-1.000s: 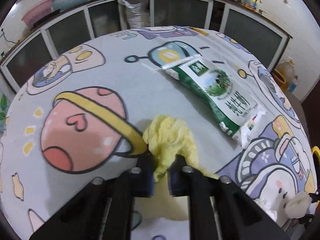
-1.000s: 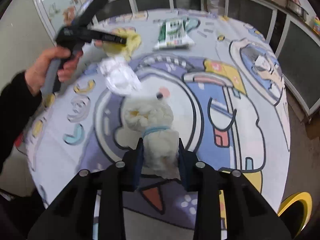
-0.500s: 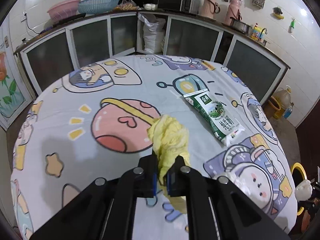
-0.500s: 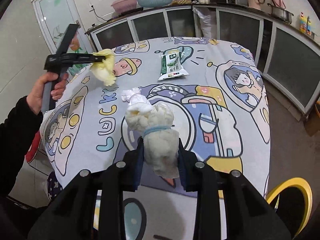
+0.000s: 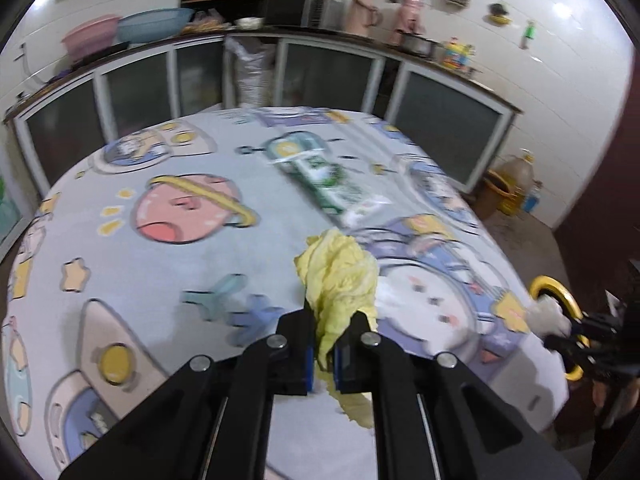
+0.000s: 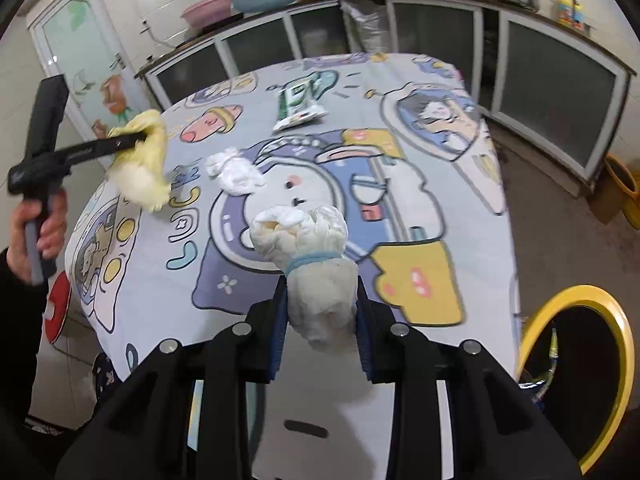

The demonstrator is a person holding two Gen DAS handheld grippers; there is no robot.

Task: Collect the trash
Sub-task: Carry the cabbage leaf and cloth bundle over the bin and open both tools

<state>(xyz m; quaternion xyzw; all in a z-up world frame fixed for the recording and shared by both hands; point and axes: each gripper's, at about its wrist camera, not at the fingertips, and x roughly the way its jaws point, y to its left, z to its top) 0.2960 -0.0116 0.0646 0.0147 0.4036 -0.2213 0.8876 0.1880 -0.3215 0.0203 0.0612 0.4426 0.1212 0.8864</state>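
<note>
My left gripper [image 5: 322, 354] is shut on a crumpled yellow wrapper [image 5: 340, 280] and holds it in the air above the table; it also shows in the right wrist view [image 6: 140, 160]. My right gripper [image 6: 320, 320] is shut on a white tied bag [image 6: 316, 256] with a blue band, held off the table's near edge. A green and white pouch [image 5: 332, 188] lies on the cartoon tablecloth [image 5: 160, 280], also in the right wrist view [image 6: 300, 104]. A white crumpled tissue [image 6: 236, 172] lies mid-table.
A yellow-rimmed black bin [image 6: 576, 380] stands on the floor at the table's right, also in the left wrist view [image 5: 560, 308]. Glass-door cabinets [image 5: 320, 76] line the back wall. A yellow bucket [image 6: 624, 188] stands far right.
Both grippers have lifted their loads higher and pulled back from the table. The left one has swung right with the yellow wrapper; the bin has come into the right wrist view.
</note>
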